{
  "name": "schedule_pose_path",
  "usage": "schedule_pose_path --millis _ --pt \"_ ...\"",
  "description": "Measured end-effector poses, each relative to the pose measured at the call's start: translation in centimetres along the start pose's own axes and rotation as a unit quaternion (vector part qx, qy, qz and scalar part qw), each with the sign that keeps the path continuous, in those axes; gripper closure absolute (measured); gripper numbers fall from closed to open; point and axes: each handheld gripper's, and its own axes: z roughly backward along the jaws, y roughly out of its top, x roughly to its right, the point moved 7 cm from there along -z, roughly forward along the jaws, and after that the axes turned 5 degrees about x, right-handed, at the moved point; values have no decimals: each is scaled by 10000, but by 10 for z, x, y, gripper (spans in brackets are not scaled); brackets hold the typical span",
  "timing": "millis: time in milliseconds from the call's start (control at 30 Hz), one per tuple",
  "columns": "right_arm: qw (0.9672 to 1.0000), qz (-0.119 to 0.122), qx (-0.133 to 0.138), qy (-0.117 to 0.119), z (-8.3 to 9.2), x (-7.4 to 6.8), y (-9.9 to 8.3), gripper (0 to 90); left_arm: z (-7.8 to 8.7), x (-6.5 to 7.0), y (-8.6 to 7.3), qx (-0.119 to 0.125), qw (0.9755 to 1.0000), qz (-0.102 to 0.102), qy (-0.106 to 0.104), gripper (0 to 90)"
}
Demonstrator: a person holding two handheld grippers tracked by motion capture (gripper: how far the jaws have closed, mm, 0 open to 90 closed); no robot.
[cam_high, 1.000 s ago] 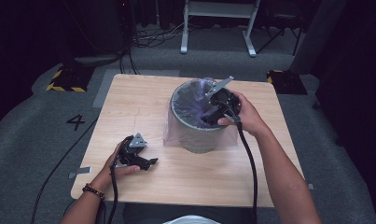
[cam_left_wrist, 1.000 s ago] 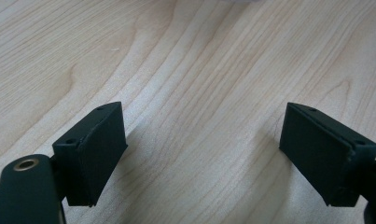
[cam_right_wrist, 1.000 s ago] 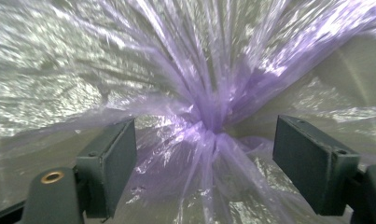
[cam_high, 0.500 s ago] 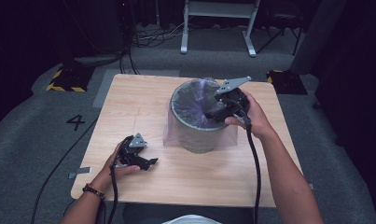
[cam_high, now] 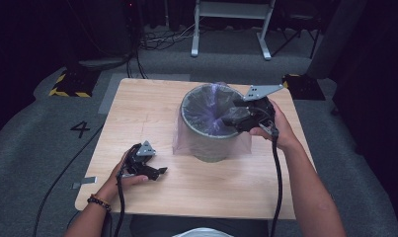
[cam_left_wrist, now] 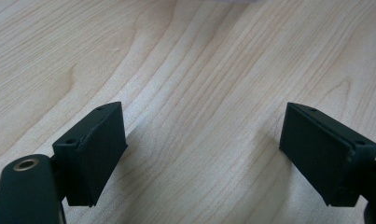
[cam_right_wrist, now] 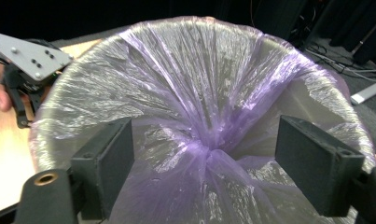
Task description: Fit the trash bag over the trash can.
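My right gripper (cam_high: 225, 120) over near-right rim of round grey bin (cam_high: 206, 148) at table centre, jaws spread, empty. Translucent purple plastic liner (cam_right_wrist: 209, 140) bunches straight ahead between them, funnelling down. Left gripper (cam_high: 159, 171) spread too, resting on wooden table (cam_high: 137, 113), farther off.

A lab: floor number marking (cam_high: 81, 129), hazard-striped base (cam_high: 69, 84), loose cables (cam_high: 159, 42).

Table (cam_high: 152, 113) brightly lit from above; surroundings dark; soft shadows; glare on the plastic liner (cam_right_wrist: 209, 93); near jaws blurred.
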Motion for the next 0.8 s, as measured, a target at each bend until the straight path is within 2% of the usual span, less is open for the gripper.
schedule_pose_path --millis 133,467,800 --pt "9999 71 152 16 7 -3 -1 189 0 0 0 0 10000 -2 1 143" --pt "9994 249 196 -149 20 -6 -7 202 0 0 0 -3 10000 2 -2 143" --pt "9989 285 196 -313 34 -8 -17 204 0 0 0 0 10000 -2 2 143"
